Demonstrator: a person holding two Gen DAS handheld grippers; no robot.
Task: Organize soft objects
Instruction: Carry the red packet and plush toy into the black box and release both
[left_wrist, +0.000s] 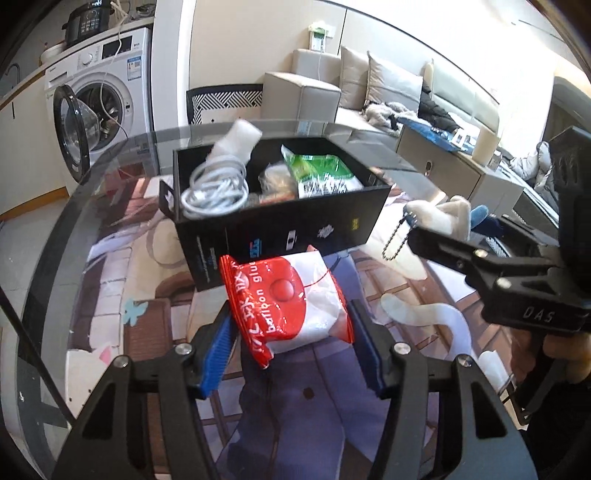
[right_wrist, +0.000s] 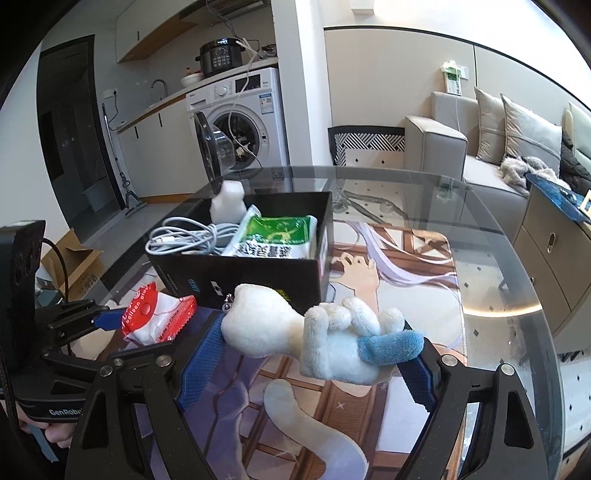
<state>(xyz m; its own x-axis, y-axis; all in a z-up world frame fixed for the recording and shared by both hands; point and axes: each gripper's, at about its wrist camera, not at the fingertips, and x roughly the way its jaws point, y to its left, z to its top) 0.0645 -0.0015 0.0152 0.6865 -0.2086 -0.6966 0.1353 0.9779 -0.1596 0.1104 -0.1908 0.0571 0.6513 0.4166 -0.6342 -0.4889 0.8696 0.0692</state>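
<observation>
My left gripper is shut on a red and white balloon glue packet, held just in front of the black box. The packet also shows in the right wrist view. My right gripper is shut on a white plush toy with a blue part, held near the box's front right corner. The toy and its bead chain show in the left wrist view. The box holds a white cable coil, a green packet and a white foam piece.
A round glass table carries a printed mat. A patterned chair stands behind it. A washing machine with its door open is at the back left, a sofa at the right.
</observation>
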